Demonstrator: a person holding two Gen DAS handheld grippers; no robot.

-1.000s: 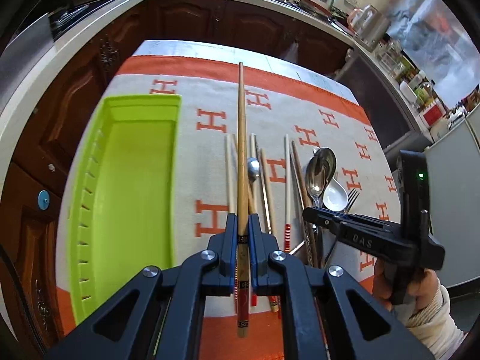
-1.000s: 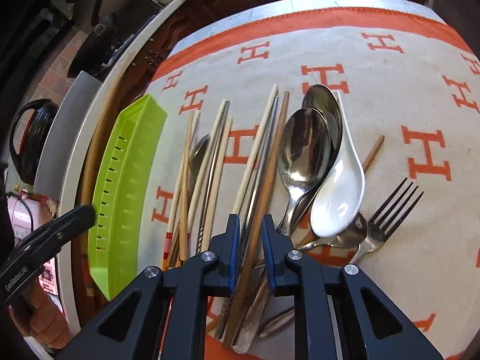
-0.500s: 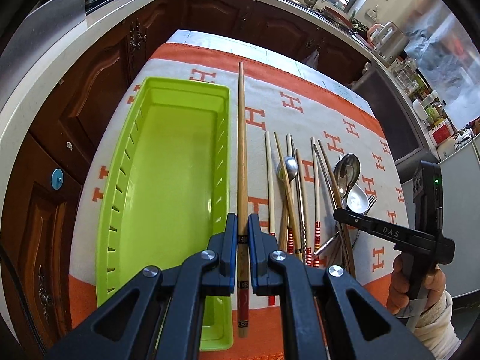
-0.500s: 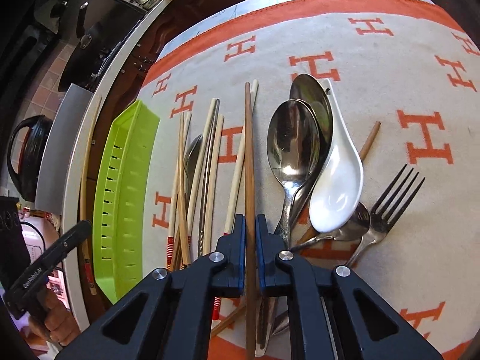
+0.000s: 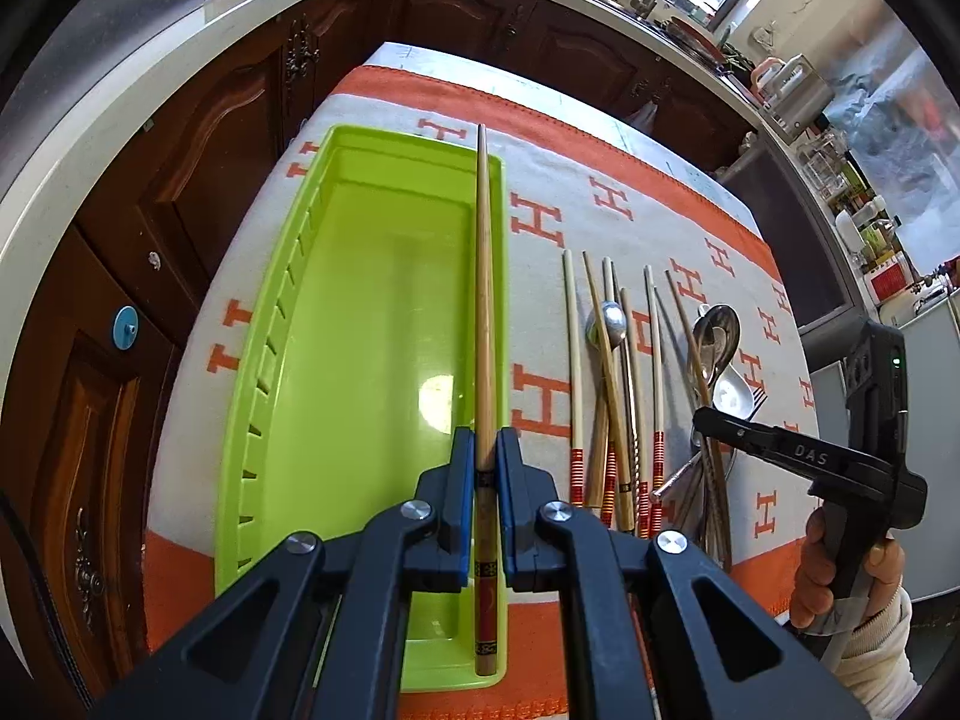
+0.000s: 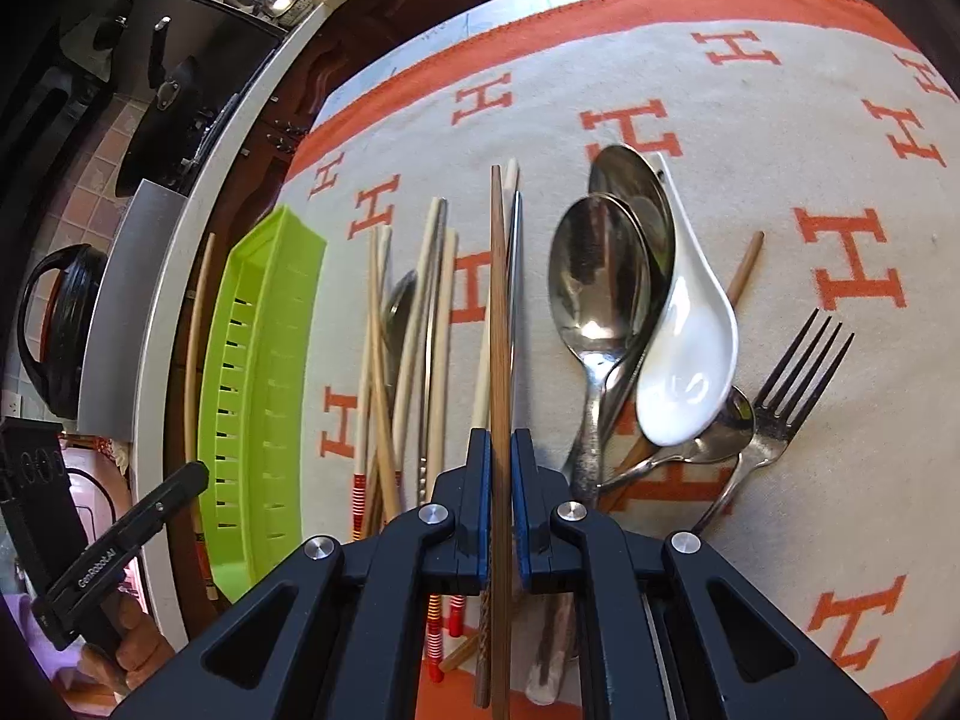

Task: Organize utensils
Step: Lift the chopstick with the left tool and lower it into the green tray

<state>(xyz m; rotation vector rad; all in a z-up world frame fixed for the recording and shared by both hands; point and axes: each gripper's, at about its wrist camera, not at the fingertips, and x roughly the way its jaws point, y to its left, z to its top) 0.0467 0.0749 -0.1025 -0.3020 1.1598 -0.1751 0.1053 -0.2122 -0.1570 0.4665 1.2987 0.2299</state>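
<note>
My left gripper (image 5: 485, 450) is shut on a light wooden chopstick (image 5: 483, 276) with a red end, held above the right side of the green tray (image 5: 336, 360). My right gripper (image 6: 500, 450) is shut on a dark brown chopstick (image 6: 499, 312) among the pile of utensils. Beside it lie pale chopsticks (image 6: 438, 312), two steel spoons (image 6: 594, 288), a white ceramic spoon (image 6: 690, 348) and a fork (image 6: 798, 372). In the left wrist view the same pile (image 5: 624, 384) lies right of the tray, with the right gripper (image 5: 720, 426) over it.
An orange and cream cloth with H marks (image 5: 540, 222) covers the table. Dark wooden cabinets (image 5: 198, 138) and a pale counter run along the left and far side. A hand in a white sleeve (image 5: 852, 576) holds the right gripper's handle.
The left gripper has carried its chopstick leftward from over the pile to over the green tray. The right gripper's jaws have shut on the dark brown chopstick.
</note>
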